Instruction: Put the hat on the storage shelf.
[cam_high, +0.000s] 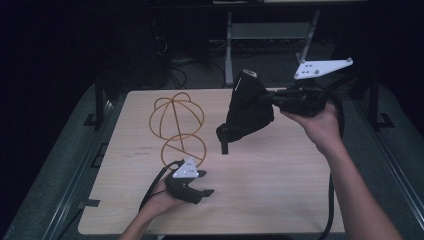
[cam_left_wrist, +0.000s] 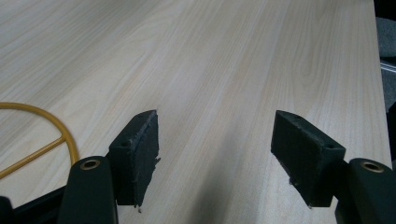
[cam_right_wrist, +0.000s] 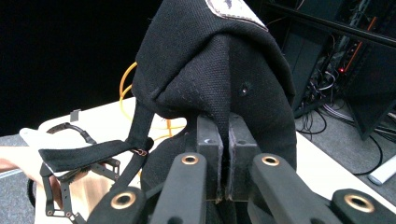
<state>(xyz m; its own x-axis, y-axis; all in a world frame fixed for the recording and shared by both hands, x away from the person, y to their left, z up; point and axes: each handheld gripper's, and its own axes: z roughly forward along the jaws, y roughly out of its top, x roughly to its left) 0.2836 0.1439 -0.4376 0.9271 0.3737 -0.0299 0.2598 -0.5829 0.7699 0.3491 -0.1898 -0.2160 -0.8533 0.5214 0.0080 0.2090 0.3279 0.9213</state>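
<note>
The black cap (cam_high: 247, 107) is hanging in the air over the far middle of the table (cam_high: 280, 200), its strap (cam_high: 224, 146) dangling loose, and the right gripper (cam_high: 272, 99) is pinching a thin fold of its fabric between closed jaws. That bite looks small to me; a jerk could let the cloth slip and drop the cap onto the yellow wire stand (cam_high: 177, 127) just beside it. The cap is sagging, coarse-woven, a pale patch near its top. The left gripper (cam_high: 202, 187) is resting low on the table, jaws wide apart, holding nothing.

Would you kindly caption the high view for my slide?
Right gripper lifts a black cap above the table; left gripper rests open beside a wire stand.
</note>
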